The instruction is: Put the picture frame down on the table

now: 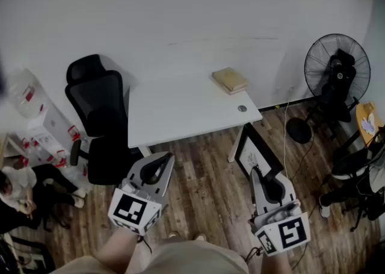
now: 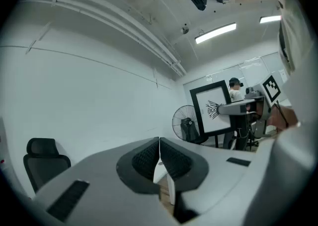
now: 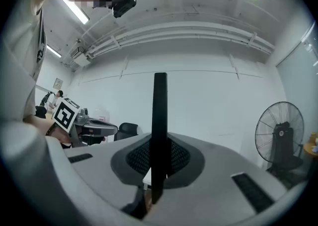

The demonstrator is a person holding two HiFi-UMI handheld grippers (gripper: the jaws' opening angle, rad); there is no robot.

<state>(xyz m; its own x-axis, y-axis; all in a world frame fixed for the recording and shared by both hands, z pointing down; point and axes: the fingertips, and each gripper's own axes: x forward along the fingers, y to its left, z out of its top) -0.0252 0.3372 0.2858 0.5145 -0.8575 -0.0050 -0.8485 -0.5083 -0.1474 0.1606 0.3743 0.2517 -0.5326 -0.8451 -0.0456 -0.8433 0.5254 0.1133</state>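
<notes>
Off the near right corner of the tabletop [image 1: 180, 107], at about four o'clock in the head view, the picture frame [image 1: 255, 151] hangs over the wooden floor, beside a table leg and below the surface it is meant for. It shows a thin black border around a pale print of a dark figure. I judge it stiff and fairly light, but awkward: a broad flat panel held by one edge will want to swing, and any glazing over the print would crack if a corner struck the tabletop's edge. The border is the sensible place to hold it, never the face.

The right claw [image 3: 159, 150] is clamped on that border. In the right gripper view the black edge runs straight up toward twelve o'clock between the ribbed pads, which press on it from both sides. The left claw [image 2: 160, 158] is drawn together with nothing between its pads and touches nothing, held low at about seven o'clock in the head view. A book [image 1: 229, 79] lies toward one o'clock on the tabletop, leaving the middle bare for the frame.
</notes>
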